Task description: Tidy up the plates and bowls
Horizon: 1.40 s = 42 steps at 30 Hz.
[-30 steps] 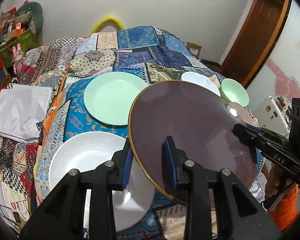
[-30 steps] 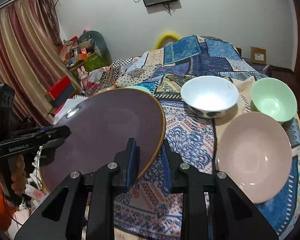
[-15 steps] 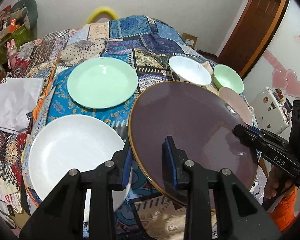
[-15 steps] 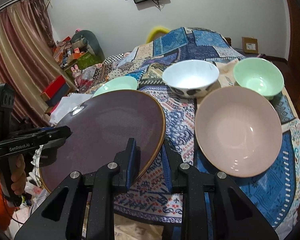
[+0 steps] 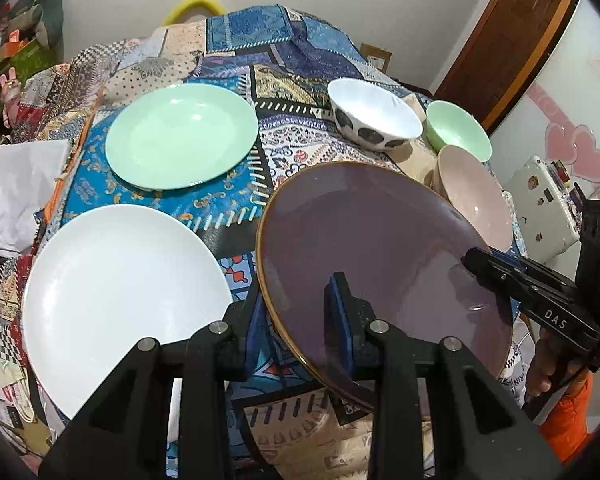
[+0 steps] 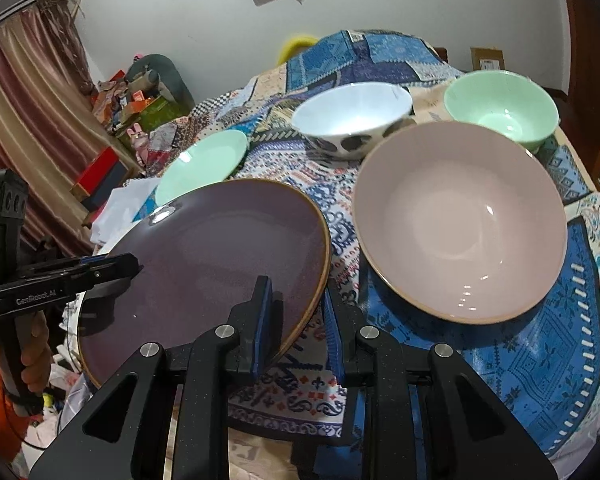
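Round purple ceramic plate with gold rim (image 5: 380,248), tilted, held above patchwork-covered counter (image 5: 236,64) by both grippers: left gripper (image 5: 300,320) clamped on one edge, right gripper (image 6: 296,316) clamped on opposite edge. "DAS" readable on right unit, "GenRobot.AI" on left. Alongside: empty pink bowl (image 6: 460,224), white spotted bowl (image 6: 352,116), green bowl (image 6: 500,104), green plate (image 5: 180,134), white plate (image 5: 116,300).

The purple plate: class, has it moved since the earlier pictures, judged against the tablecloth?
Yes. The purple plate, gripped by both grippers, has come down toward the tablecloth, nearer the white plate.
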Motion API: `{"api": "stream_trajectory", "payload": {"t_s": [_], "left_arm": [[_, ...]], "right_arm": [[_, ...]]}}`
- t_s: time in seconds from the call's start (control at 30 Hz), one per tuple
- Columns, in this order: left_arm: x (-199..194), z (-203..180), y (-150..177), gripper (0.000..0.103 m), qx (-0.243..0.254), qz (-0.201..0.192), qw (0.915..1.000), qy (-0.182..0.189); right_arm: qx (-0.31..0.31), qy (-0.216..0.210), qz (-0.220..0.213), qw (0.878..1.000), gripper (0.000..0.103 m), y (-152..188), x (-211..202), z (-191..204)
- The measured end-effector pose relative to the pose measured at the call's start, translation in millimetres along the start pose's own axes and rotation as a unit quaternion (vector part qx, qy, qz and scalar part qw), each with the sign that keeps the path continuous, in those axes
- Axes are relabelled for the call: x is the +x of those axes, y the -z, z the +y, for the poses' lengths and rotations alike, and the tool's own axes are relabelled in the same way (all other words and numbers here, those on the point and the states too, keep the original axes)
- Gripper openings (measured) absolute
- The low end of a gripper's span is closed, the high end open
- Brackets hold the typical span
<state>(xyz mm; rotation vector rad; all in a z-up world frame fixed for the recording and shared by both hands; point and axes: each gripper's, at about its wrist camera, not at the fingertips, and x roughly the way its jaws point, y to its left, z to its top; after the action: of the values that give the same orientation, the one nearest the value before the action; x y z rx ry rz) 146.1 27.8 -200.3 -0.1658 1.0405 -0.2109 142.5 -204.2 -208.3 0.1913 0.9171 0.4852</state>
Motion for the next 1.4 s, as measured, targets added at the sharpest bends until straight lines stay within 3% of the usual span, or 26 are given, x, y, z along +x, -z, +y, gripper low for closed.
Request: {"api": "stream_trajectory", "payload": {"t_s": [0.77,1.17,1.4], "left_arm": [[56,7,5,0.031,-0.015,0.076,0.997,0.004],[23,3,-1,0.035,0.003,0.034,0.9987,-0.037],[-13,5,-2,0.042,0.009,-0.019,0.9979,-0.062]], "right_arm": [[0.014,0.024,0.041,0.999,0.024,13,20,-20],[0.006,0.033,0.018,0.999,0.024,9,-1,-10],[-0.016,0.022,-0.005,1.0,0.025,-1,-14,11]]}}
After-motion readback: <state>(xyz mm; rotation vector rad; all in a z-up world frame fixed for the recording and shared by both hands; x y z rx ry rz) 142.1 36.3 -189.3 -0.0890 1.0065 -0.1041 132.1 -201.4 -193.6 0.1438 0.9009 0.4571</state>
